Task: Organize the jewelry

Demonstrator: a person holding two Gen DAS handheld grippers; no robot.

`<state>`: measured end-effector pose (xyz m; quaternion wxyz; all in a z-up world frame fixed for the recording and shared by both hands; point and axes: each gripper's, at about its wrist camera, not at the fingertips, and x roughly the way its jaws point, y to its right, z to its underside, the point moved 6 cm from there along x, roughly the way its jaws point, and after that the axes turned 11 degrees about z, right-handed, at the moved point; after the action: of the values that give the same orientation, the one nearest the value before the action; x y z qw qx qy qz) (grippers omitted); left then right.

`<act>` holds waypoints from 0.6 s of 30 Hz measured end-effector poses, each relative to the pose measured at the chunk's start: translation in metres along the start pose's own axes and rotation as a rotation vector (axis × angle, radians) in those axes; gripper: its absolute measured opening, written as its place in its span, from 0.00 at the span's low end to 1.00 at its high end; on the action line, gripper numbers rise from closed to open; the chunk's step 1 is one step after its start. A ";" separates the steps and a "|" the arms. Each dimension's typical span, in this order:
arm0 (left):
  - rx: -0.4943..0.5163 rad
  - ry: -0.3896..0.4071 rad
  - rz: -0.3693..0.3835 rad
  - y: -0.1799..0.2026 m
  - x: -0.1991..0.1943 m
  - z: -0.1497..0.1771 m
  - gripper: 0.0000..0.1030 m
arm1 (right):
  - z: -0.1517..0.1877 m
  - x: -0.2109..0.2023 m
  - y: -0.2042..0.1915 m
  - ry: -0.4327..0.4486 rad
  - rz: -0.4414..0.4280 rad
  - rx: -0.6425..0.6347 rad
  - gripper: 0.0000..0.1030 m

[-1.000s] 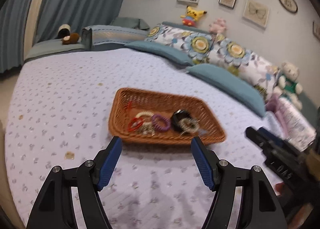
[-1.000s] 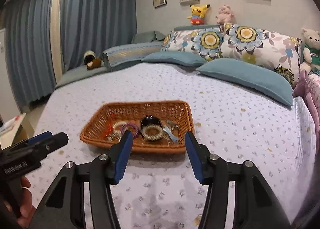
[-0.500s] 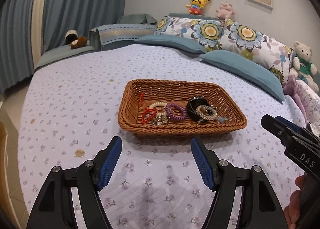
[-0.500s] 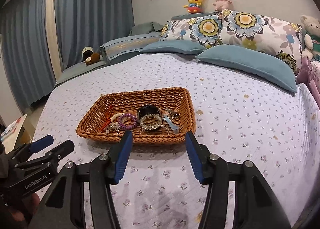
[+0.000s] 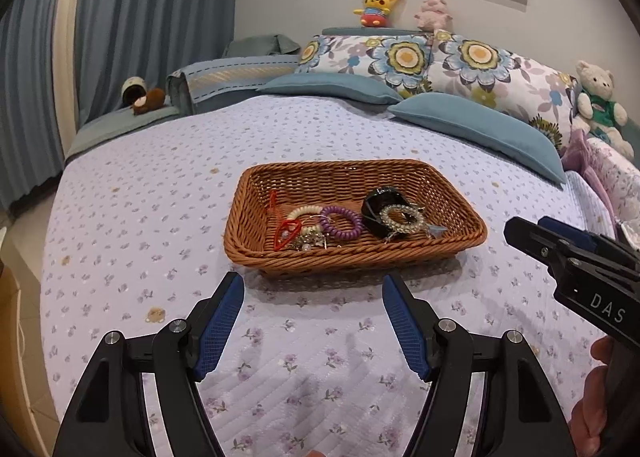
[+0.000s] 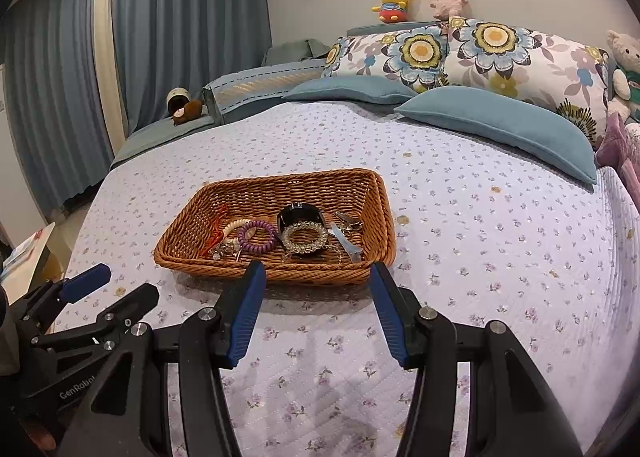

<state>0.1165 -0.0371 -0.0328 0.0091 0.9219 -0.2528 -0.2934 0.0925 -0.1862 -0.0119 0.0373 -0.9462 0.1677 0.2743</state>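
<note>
Basket with jewelry is lying on the bed, now looking nearer and more level than before. Left tongs and right tongs are staying wide, holding nothing.

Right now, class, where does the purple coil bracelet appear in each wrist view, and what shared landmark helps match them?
Left wrist: purple coil lies mid-basket, just above frame centre.
Right wrist: purple coil lies left of centre, in the basket's near half.
Shared landmark: the black bangle just right of it.
</note>
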 end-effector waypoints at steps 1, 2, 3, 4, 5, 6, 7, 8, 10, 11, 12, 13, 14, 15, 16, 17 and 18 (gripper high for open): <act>-0.007 0.003 -0.002 -0.002 -0.001 -0.001 0.71 | 0.000 0.000 0.000 0.000 0.002 -0.001 0.55; -0.015 0.007 -0.006 -0.005 -0.001 -0.001 0.71 | 0.000 0.000 0.000 0.000 0.002 -0.002 0.55; -0.023 0.009 -0.005 -0.007 -0.002 -0.002 0.71 | 0.000 0.000 0.000 -0.001 0.001 -0.001 0.55; -0.029 0.008 -0.001 -0.008 -0.002 -0.002 0.71 | 0.000 0.000 0.000 -0.001 0.000 -0.002 0.55; -0.034 0.009 -0.001 -0.010 -0.003 -0.003 0.71 | 0.000 0.000 0.000 -0.002 0.001 -0.003 0.55; -0.037 0.011 -0.005 -0.010 -0.003 -0.003 0.71 | 0.000 0.001 0.000 -0.003 -0.001 -0.004 0.55; -0.038 0.011 -0.006 -0.011 -0.003 -0.003 0.71 | 0.001 0.001 0.000 -0.004 -0.002 -0.003 0.55; -0.039 0.011 -0.006 -0.011 -0.003 -0.003 0.71 | 0.001 0.001 0.000 -0.005 -0.003 -0.002 0.55; -0.037 0.012 -0.006 -0.011 -0.003 -0.003 0.71 | 0.001 0.001 0.000 -0.006 -0.002 -0.003 0.55; -0.035 0.011 -0.007 -0.011 -0.003 -0.003 0.71 | 0.001 0.001 0.000 -0.006 -0.002 -0.003 0.55; -0.032 0.011 -0.009 -0.011 -0.003 -0.004 0.71 | 0.001 0.001 0.001 -0.005 -0.002 -0.003 0.55; -0.029 0.010 -0.012 -0.011 -0.003 -0.004 0.71 | 0.001 0.002 0.001 -0.006 -0.003 -0.003 0.55; -0.028 0.009 -0.013 -0.012 -0.002 -0.004 0.71 | 0.001 0.001 0.001 -0.005 -0.002 -0.003 0.55; -0.029 0.007 -0.013 -0.012 -0.002 -0.003 0.71 | 0.001 0.001 0.001 -0.006 -0.003 -0.003 0.55; -0.030 0.006 -0.014 -0.011 -0.002 -0.003 0.71 | 0.001 0.001 0.001 -0.006 -0.004 -0.002 0.55; -0.031 0.005 -0.018 -0.012 -0.001 -0.003 0.71 | 0.001 0.001 0.000 -0.007 -0.004 -0.001 0.55; -0.032 0.003 -0.021 -0.012 -0.001 -0.003 0.71 | 0.001 0.002 0.001 -0.008 -0.006 0.000 0.55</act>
<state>0.1230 -0.0267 -0.0318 0.0209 0.9248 -0.2383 -0.2959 0.0929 -0.1870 -0.0139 0.0390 -0.9455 0.1646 0.2782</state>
